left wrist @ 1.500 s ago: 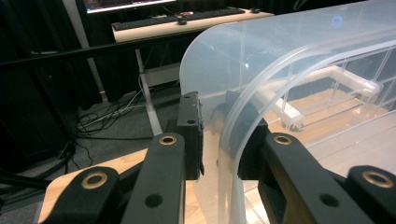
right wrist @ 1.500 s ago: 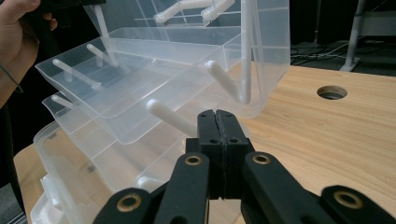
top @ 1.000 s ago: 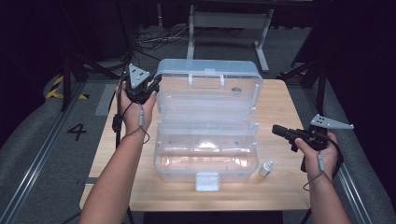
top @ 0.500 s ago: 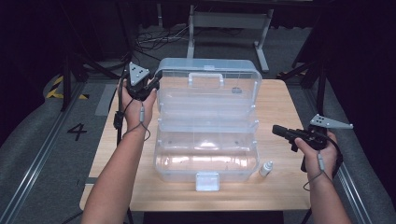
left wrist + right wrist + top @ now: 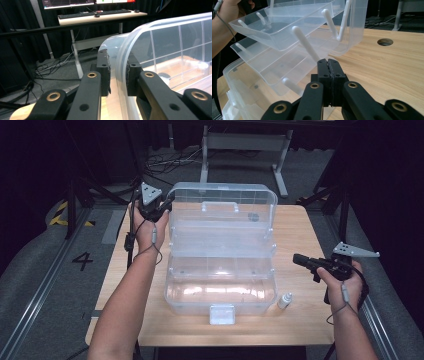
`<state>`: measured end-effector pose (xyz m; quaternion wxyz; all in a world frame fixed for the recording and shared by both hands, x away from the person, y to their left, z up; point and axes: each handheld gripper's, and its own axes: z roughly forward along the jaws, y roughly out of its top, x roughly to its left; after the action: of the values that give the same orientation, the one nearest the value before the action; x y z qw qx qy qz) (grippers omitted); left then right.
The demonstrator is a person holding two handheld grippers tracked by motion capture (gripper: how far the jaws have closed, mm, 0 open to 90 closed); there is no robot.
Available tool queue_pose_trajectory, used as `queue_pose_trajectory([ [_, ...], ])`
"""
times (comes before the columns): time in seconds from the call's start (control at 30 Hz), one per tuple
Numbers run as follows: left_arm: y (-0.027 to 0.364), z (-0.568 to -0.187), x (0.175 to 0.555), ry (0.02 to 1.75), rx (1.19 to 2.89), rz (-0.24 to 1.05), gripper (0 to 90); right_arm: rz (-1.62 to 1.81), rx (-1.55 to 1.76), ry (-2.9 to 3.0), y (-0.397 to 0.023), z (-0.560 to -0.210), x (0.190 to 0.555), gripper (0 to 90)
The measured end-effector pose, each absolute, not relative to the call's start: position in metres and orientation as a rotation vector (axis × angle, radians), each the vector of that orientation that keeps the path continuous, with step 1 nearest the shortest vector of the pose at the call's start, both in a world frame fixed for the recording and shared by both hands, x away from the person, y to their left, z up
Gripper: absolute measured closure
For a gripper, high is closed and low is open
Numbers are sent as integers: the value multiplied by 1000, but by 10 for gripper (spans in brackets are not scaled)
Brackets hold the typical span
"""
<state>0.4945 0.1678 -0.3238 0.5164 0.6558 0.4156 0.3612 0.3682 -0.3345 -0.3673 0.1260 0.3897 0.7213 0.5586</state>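
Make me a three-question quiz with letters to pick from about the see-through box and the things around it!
1. Where is the small white dropper bottle?
A. on the wooden table, right of the clear plastic fold-out storage box
B. inside the box
C. on the floor

2. How many black two-jaw grippers are there?
A. one
B. two
C. three

3. How do the right gripper's jaws stand?
A. wide open
B. closed on the bottle
C. pressed together, holding nothing

Answers:
1. A, the bottle stands on the wood beside the box's front corner.
2. B, each hand holds one; the left gripper straddles the lid's edge.
3. C, no gap shows between them.
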Motion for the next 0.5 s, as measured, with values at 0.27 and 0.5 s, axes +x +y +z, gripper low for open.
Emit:
queue_pose_trajectory([
  [0.27,167,-327,508,989,1615,884,790,1605,1150,2096,-336,-368,365,900],
  [0.5,167,-333,518,990,1627,883,799,1589,1158,2099,-337,-369,362,900],
])
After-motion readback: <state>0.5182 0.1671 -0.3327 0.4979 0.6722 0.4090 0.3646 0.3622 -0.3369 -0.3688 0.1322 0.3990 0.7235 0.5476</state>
